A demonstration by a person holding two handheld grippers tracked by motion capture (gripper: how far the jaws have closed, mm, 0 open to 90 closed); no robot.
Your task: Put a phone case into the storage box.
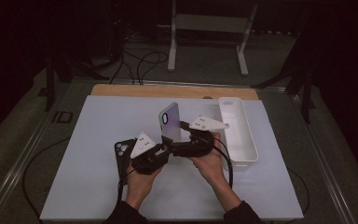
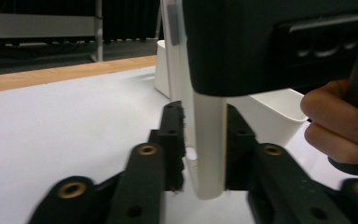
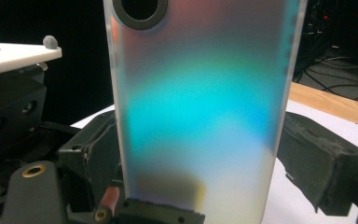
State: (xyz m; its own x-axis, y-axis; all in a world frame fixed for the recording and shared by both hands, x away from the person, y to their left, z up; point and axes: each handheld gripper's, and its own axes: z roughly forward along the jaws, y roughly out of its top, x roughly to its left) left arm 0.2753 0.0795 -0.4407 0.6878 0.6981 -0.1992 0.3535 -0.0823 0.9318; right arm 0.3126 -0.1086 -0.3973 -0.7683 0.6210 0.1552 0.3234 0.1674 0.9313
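- While both hands meet over the white table (image 1: 98,186), the long white plastic bin (image 1: 242,140) sits at right.
- Upright between them stands the iridescent translucent phone case (image 1: 169,122): light, flexible, slick; best pinched by its edges.
- Left gripper (image 1: 164,150) clamps its bottom edge; right gripper (image 3: 200,154) brackets its sides, contact unclear.
- No legible writing.

Wide open white mat (image 1: 93,140) to the left of the upright phone case (image 1: 170,122), a black case (image 1: 122,154) lying near its lower left, the white bin (image 1: 238,133) walling off its right, and both grippers crowding right at its base.
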